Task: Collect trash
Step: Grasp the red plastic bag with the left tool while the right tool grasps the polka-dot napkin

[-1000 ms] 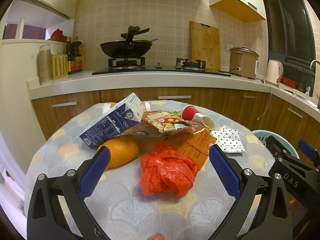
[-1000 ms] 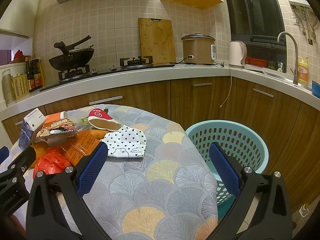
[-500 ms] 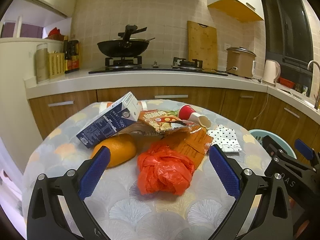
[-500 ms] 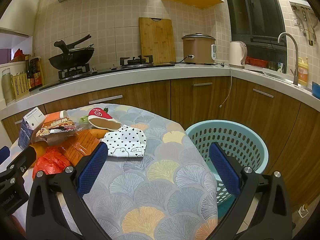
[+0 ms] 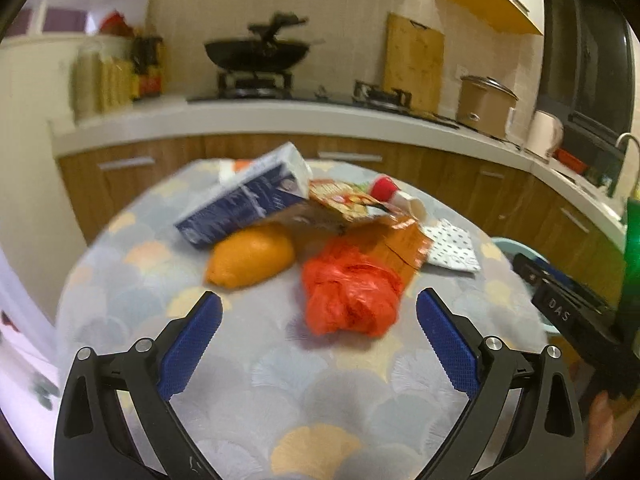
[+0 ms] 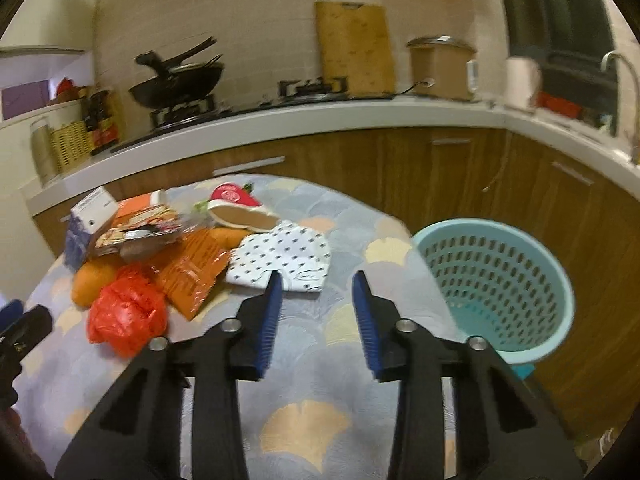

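A pile of trash lies on the round table [image 5: 320, 400]: a blue milk carton [image 5: 244, 196], an orange [image 5: 252, 256], a crumpled red plastic bag [image 5: 350, 292], snack wrappers [image 5: 352, 204], a red and white paper cup [image 5: 394, 196] and a dotted white pouch [image 5: 450, 250]. My left gripper [image 5: 318, 320] is open and empty, just short of the red bag. My right gripper [image 6: 316, 296] is partly closed and empty, its tips near the dotted pouch [image 6: 284, 256]. The red bag [image 6: 128, 312] and a light blue basket [image 6: 496, 284] show in the right wrist view.
The basket stands on the floor right of the table [image 6: 320, 420], against wooden cabinets [image 6: 460, 176]. A counter behind holds a wok [image 5: 256, 50], a cutting board [image 5: 412, 64], a rice cooker [image 5: 486, 104] and a kettle [image 5: 544, 134].
My right gripper's jaws have narrowed from wide open to a small gap, and it has tilted down toward the dotted pouch. My left gripper has pulled back slightly and shifted left.
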A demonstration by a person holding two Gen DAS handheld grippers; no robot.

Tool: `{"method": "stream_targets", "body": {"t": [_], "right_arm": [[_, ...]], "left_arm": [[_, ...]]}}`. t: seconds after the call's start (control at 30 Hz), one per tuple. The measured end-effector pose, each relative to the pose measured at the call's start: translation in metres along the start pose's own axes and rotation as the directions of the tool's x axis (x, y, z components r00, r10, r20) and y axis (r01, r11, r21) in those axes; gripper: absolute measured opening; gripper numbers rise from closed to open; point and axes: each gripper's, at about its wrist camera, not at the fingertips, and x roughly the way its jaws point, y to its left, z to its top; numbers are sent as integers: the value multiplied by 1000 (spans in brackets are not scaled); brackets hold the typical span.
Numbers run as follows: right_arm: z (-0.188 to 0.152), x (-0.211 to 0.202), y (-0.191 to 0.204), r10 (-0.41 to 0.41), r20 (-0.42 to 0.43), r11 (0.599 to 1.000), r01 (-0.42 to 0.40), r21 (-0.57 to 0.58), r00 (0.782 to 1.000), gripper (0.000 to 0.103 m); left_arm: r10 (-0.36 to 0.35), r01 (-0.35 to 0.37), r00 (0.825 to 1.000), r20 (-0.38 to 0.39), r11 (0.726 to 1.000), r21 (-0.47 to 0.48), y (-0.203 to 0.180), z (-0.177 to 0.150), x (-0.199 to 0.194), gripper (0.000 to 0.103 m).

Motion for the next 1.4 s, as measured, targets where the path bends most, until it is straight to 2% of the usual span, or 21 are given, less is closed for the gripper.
{"method": "stream_targets", "body": {"t": [0.17, 0.27, 0.33, 0.37, 0.4, 0.53, 0.67, 0.73, 0.87, 0.93, 1.07, 1.17, 1.23, 1.27, 1.33, 1.37, 1.4], "right_arm": [[26, 18, -7, 45, -50, 998, -47, -43, 998, 31], [38, 36, -9, 57, -96, 995, -64, -77, 994, 31], [42, 48, -8, 75, -128, 992, -87, -89, 989, 40], [43, 54, -8, 84, -140, 991, -98, -96, 987, 51], [44, 60, -6, 88, -149, 989, -105, -108, 985, 56], [46, 86, -4, 97, -198, 985, -123, -124, 975, 56], [46, 106, -6, 107, -241, 983, -140, -121, 965, 56], [43, 113, -3, 104, -257, 980, -142, -136, 961, 57], [42, 127, 3, 97, -299, 978, -147, -150, 949, 63], [41, 131, 2, 102, -313, 978, -153, -144, 944, 65], [40, 139, -2, 122, -355, 979, -171, -111, 927, 68], [38, 139, 2, 103, -356, 978, -160, -134, 929, 68], [37, 137, 4, 101, -351, 976, -161, -148, 931, 51], [36, 134, 5, 96, -344, 975, -158, -156, 934, 36], [36, 126, 6, 100, -318, 974, -159, -163, 943, 20], [36, 122, 5, 102, -304, 974, -157, -164, 947, 4], [35, 117, 3, 101, -292, 975, -153, -160, 951, 2]], "left_arm": [[-56, 57, 996, -71, 998, 19, -12, 17, 23, 94], [-37, 38, 995, -98, 999, 13, -17, 22, 42, 94], [-21, 22, 993, -116, 1000, 4, -19, 21, 57, 91], [-12, 12, 992, -127, 1000, -1, -19, 21, 63, 90], [-8, 7, 990, -142, 1000, -8, -18, 19, 69, 87], [-4, -2, 982, -189, 999, -32, -13, 15, 84, 82], [-15, 4, 979, -202, 999, -50, -9, 10, 89, 81], [-41, 28, 977, -211, 998, -63, -9, 10, 92, 75], [-61, 46, 974, -219, 996, -70, -9, 9, 95, 72], [-67, 54, 974, -218, 997, -64, -10, 8, 97, 62], [-28, 26, 979, -200, 1000, -9, -23, 7, 94, 56], [-4, 8, 983, -183, 1000, 22, -28, 5, 91, 51], [6, 0, 984, -176, 999, 36, -31, 5, 89, 49], [11, -4, 985, -173, 999, 41, -32, 5, 88, 49], [16, -8, 985, -170, 999, 47, -34, 7, 88, 48], [18, -9, 986, -166, 998, 54, -36, 7, 86, 47], [16, -6, 987, -161, 998, 61, -37, 7, 85, 47]]}}
